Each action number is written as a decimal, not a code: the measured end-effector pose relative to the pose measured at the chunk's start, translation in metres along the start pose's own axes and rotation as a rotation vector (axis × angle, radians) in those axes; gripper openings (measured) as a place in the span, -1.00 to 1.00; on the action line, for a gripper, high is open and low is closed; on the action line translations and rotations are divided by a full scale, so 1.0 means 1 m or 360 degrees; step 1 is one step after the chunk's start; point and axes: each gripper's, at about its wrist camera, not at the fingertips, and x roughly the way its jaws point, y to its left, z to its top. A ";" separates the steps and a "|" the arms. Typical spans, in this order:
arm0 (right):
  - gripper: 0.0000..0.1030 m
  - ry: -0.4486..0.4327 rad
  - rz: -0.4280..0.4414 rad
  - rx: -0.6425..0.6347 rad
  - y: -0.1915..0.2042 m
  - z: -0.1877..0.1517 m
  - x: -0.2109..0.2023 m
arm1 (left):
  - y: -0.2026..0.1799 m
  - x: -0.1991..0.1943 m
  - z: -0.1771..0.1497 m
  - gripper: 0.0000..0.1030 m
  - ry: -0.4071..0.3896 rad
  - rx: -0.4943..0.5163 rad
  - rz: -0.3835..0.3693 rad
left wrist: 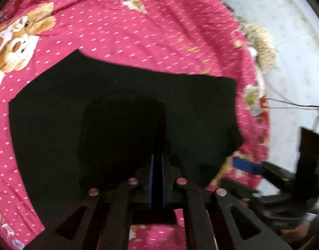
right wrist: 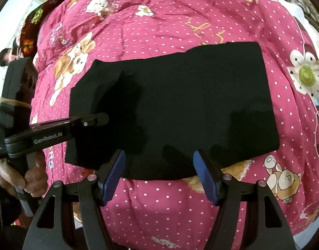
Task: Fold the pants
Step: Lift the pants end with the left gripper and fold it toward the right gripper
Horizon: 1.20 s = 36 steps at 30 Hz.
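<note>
The black pants lie folded in a flat rectangle on the pink dotted bedspread; they also show in the left wrist view. My left gripper hovers over the pants' near edge, its blue pads pressed together; whether cloth is between them is hidden in the dark. It also shows in the right wrist view, at the pants' left end. My right gripper is open and empty, its blue pads spread at the near edge of the pants.
The bedspread covers a bed with cartoon prints. Its right edge drops to a pale floor with a cable and a dark box. A woven item lies at the bed edge. A person sits far left.
</note>
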 end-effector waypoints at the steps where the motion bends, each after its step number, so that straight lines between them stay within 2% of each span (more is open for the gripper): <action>1: 0.31 0.0002 -0.0001 0.0009 -0.001 0.000 0.001 | -0.003 -0.005 0.000 -0.68 -0.0013 0.0009 -0.0044; 3: 0.31 0.0007 -0.0003 0.0022 -0.002 0.001 0.004 | -0.006 -0.014 0.001 -0.54 -0.0041 0.0027 -0.0073; 6: 0.31 0.0015 -0.0010 0.0010 0.004 0.002 0.007 | 0.001 -0.034 -0.001 -0.53 -0.0116 0.0004 -0.0068; 11: 0.31 0.0024 -0.0001 -0.0050 0.019 0.002 0.011 | 0.038 -0.057 -0.011 -0.53 -0.0180 -0.0049 0.0101; 16: 0.30 0.0068 0.0025 -0.0118 0.037 0.002 0.018 | 0.091 -0.073 -0.026 -0.53 -0.0206 -0.0222 0.0231; 17: 0.26 0.0075 0.0038 -0.0125 0.040 0.002 0.020 | 0.100 -0.076 -0.027 -0.53 -0.0216 -0.0250 0.0246; 19: -0.13 0.0103 0.0063 -0.0140 0.047 0.006 0.027 | 0.114 -0.083 -0.028 -0.53 -0.0250 -0.0306 0.0267; 23: -0.15 0.0118 0.0080 -0.0173 0.057 0.017 0.037 | 0.135 -0.090 -0.020 -0.53 -0.0292 -0.0366 0.0279; 29: -0.15 0.0147 0.0238 -0.0165 0.067 0.043 0.060 | 0.135 -0.078 0.006 -0.53 -0.0301 -0.0307 0.0223; 36: -0.15 0.0110 0.0171 -0.0202 0.070 0.083 0.085 | 0.131 -0.032 0.031 -0.53 -0.0169 -0.0237 0.0254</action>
